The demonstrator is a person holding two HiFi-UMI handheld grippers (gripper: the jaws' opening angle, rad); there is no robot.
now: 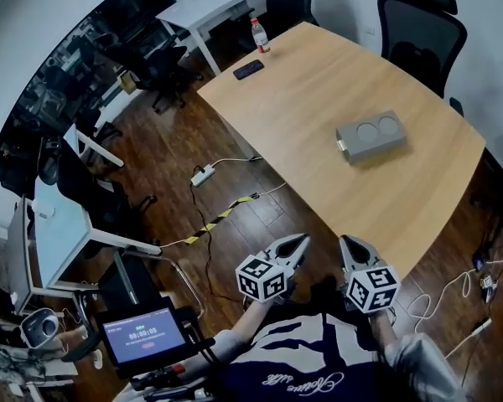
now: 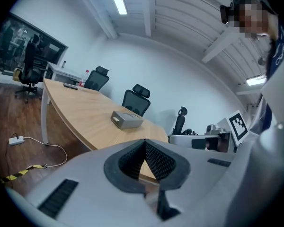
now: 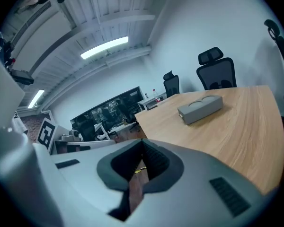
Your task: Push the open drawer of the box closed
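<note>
A grey box (image 1: 370, 137) with two round hollows in its lid lies on the wooden table (image 1: 318, 99), its drawer end facing left and standing slightly out. The same box (image 2: 126, 119) shows far ahead in the left gripper view, and the box (image 3: 200, 109) in the right gripper view. My left gripper (image 1: 300, 244) and right gripper (image 1: 349, 245) are held close to my body, short of the table's near edge, far from the box. Both have their jaws together with nothing between them.
A black phone (image 1: 248, 69) and a red-capped bottle (image 1: 260, 34) sit at the table's far left end. Black office chairs (image 1: 422, 25) stand behind the table. Cables and a power strip (image 1: 203, 175) lie on the wooden floor. A screen (image 1: 145, 335) stands at lower left.
</note>
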